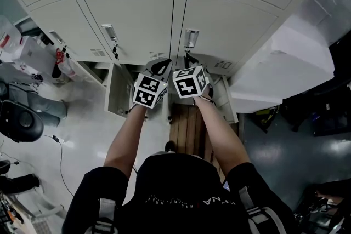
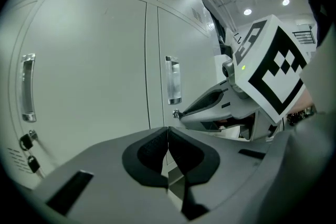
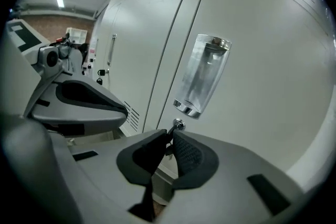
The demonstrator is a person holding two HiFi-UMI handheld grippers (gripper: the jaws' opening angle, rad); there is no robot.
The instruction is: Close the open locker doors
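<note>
The right gripper [image 3: 170, 136] is pressed almost together on the key [image 3: 178, 125], which sticks out of the lock just below the upright handle [image 3: 202, 73]. The key lies at 12 o'clock from the jaws, straight along their line, with its stem pointing out of the door [image 3: 262, 50] toward the tool. That door looks flush with its frame, so a turn of the wrist seems the next call.

The left gripper [image 2: 168, 134] has its jaws pressed together with nothing between them. It hangs just beside the right one, at its 9 o'clock, facing the neighbouring shut door.

In the head view two lower doors stand open. The left leaf [image 1: 117, 87] is at 9 o'clock from the left gripper, and the right leaf [image 1: 226, 98] is at 4 o'clock from the right gripper. Both swing out toward the person, long axes upright. Each hand is nearer the leaf on its own side.

Both forearms [image 1: 219, 134] reach forward, nearly parallel, with the wrists close together.
</note>
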